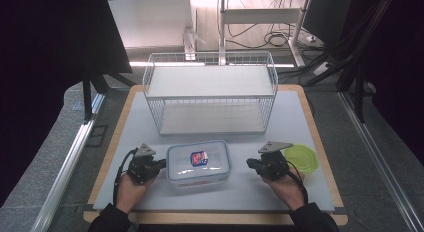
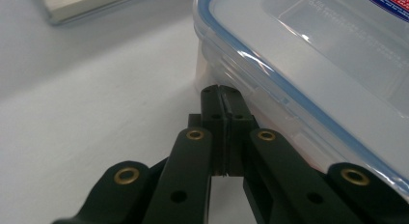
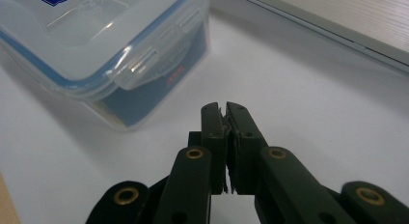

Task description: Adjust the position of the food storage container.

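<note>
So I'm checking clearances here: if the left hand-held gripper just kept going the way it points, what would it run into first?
Most likely the clear lidded food container. The left hand-held gripper, jaws shut, points at its near side wall just under the blue-sealed lid rim, with little table showing between them, though the exact gap is hard to judge.

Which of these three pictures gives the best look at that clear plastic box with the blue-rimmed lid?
The high view: the whole clear box sits there on the white mat, lid on, between the two grippers. The left gripper view gives a close look at one lid edge and side wall; the right gripper view shows a corner with a closed latch.
</note>
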The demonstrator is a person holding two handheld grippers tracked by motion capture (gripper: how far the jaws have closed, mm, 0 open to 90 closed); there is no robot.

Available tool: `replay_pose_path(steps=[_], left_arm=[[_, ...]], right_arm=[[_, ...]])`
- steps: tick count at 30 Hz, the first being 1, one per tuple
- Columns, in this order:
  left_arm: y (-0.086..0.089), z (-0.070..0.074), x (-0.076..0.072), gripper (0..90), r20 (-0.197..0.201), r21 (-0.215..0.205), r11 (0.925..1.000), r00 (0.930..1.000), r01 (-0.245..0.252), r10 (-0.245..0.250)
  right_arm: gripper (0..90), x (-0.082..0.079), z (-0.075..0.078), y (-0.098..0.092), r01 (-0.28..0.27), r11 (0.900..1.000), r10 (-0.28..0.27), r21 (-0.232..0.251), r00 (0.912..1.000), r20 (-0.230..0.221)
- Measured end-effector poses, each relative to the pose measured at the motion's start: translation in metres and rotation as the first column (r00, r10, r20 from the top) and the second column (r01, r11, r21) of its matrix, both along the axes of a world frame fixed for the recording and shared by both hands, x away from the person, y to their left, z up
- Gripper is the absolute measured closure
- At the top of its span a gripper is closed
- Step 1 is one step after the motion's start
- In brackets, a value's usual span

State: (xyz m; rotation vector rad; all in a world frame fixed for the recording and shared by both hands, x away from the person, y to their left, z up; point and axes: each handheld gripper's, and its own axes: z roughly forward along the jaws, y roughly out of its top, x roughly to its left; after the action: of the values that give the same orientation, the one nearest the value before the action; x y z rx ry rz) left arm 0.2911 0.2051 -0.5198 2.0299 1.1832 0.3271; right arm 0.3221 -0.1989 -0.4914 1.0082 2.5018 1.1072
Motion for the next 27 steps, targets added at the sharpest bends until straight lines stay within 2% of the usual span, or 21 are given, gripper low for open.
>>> replay_pose_path(steps=[4,7,12,16,20,23,27], left_arm=[[-0.011,0.001,0.007,90.0,0.003,0.015,0.9994,0.9995,0.031,-0.031],[-0.025,0.001,0.013,90.0,0.001,0.005,0.9975,0.9975,0.07,-0.07],[-0.038,0.001,0.019,90.0,0.004,-0.002,0.9953,0.9953,0.097,-0.097],[-0.043,0.002,0.022,90.0,0.008,0.01,0.9944,0.9944,0.105,-0.105],[-0.042,0.002,0.023,89.4,0.006,0.0,0.9932,0.9931,0.117,-0.117],[-0.037,0.006,0.019,82.8,0.028,0.025,0.992,0.9919,0.124,-0.124],[-0.028,0.01,0.012,66.7,0.062,0.031,0.993,0.9913,0.114,-0.116]], right_arm=[[87.2,0.001,-0.002,0.001,0.012,1.0,-0.012,0.009,0.9999,-0.007],[87.1,0.002,-0.003,0.0,0.022,1.0,-0.022,0.005,0.9997,-0.006],[86.6,0.003,-0.003,-0.001,0.031,0.999,-0.03,0.009,0.9995,-0.006],[87.2,0.003,-0.003,-0.003,0.038,0.999,-0.038,-0.01,0.9993,0.002],[87.0,0.002,-0.002,-0.005,0.04,0.999,-0.04,-0.007,0.9992,-0.004],[84.2,0.0,0.001,-0.006,0.037,0.999,-0.037,-0.009,0.9992,0.013],[76.6,-0.002,0.005,-0.012,0.036,0.999,-0.036,-0.005,0.9985,0.041]])
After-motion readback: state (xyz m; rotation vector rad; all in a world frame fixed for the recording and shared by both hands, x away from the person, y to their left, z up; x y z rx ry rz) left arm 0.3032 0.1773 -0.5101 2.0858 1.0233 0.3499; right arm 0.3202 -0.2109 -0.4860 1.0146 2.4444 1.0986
